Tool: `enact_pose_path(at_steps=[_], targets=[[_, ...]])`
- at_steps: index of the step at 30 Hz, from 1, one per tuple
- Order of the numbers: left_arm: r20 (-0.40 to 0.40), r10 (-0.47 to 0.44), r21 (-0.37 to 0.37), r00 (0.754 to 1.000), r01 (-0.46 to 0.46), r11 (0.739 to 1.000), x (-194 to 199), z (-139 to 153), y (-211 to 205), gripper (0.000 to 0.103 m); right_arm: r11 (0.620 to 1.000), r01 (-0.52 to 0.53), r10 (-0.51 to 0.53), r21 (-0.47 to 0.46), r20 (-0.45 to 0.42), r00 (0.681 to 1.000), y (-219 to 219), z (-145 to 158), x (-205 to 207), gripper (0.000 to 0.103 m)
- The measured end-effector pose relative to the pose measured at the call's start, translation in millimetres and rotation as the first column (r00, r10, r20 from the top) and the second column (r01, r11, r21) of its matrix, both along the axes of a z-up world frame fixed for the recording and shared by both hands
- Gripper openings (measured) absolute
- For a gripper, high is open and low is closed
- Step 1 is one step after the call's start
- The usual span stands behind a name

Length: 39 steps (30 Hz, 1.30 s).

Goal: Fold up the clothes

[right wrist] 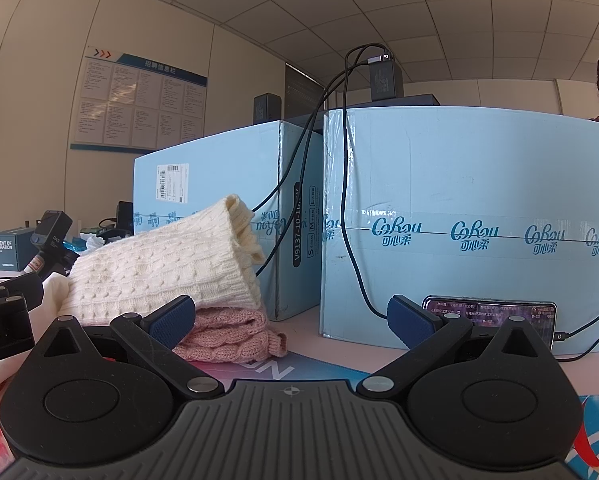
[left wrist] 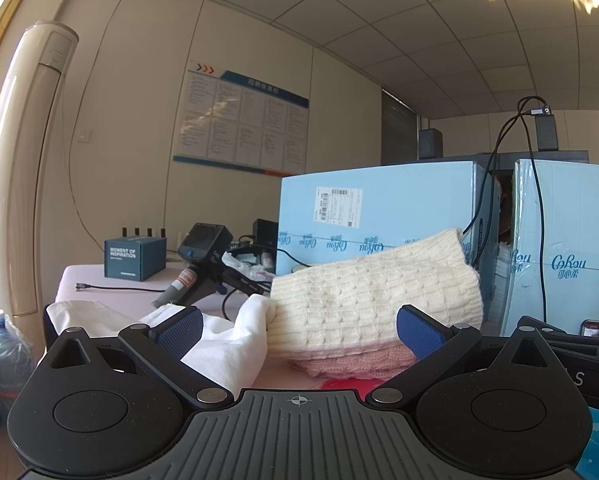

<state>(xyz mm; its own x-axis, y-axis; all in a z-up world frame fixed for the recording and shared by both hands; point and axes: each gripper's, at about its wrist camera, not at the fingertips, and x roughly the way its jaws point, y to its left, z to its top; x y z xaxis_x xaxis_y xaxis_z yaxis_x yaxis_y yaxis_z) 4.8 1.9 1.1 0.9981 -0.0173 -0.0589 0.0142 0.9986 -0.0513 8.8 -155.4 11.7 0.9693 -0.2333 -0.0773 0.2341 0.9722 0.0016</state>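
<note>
**Two knits stacked, one white garment still loose**

Two folded knits sit stacked on the table (left wrist: 83,280): a cream cable-knit sweater (left wrist: 363,300) lies on top of a pink knit (right wrist: 227,336), directly ahead of both cameras. A white garment (left wrist: 219,344) lies crumpled just beside the stack on its left side, unfolded. The left hand-held gripper (left wrist: 299,332) is spread wide and holds nothing; its left pad sits over the white cloth, its right pad near the stack's edge. The right hand-held gripper (right wrist: 295,320) is likewise spread and empty, its left pad at the pink knit's edge.

The white garment appears to be the next item. It should be gripped at a seam or hem, not mid-fabric, and drawn clear of the stack before flattening, so the cream sweater is not dragged off. Behind stand blue cartons (right wrist: 459,200), a phone (right wrist: 491,312) leaning on one, and a charging cable (right wrist: 351,200); the pull should run away from these.
</note>
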Motion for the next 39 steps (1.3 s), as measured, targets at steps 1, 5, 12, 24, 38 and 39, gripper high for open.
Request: enact_pose_path(at_steps=[1, 5, 12, 24, 38, 39], targets=[[0.000, 0.000, 0.000, 1.000, 0.000, 1.000, 0.0, 0.0, 0.0, 0.103, 1.000, 0.000, 0.000, 0.000, 0.000, 1.000, 0.0, 0.0, 0.0, 0.103], [0.001, -0.001, 0.001, 1.000, 0.001, 1.000, -0.1, -0.1, 0.1, 0.103, 1.000, 0.000, 0.000, 0.000, 0.000, 1.000, -0.1, 0.2, -0.2, 0.103], [0.014, 0.005, -0.003, 1.000, -0.005, 1.000, -2.5, 1.0, 0.6, 0.103, 1.000, 0.000, 0.000, -0.001, -0.001, 1.000, 0.1, -0.1, -0.1, 0.103], [0.015, 0.035, 0.005, 0.999, -0.035, 0.999, -3.5, 1.1, -1.2, 0.103, 1.000, -0.003, 0.003, -0.012, -0.013, 1.000, 2.1, -0.8, 2.3, 0.103], [-0.022, 0.036, 0.016, 0.999, -0.036, 0.999, -2.2, 0.1, -4.4, 0.103, 1.000, -0.001, 0.001, -0.018, -0.040, 0.999, 3.0, -1.4, 4.8, 0.103], [-0.024, 0.036, 0.016, 0.999, -0.036, 0.999, -2.1, 0.1, -4.6, 0.103, 1.000, -0.008, 0.008, -0.016, -0.040, 0.999, 2.7, -1.4, 4.5, 0.103]])
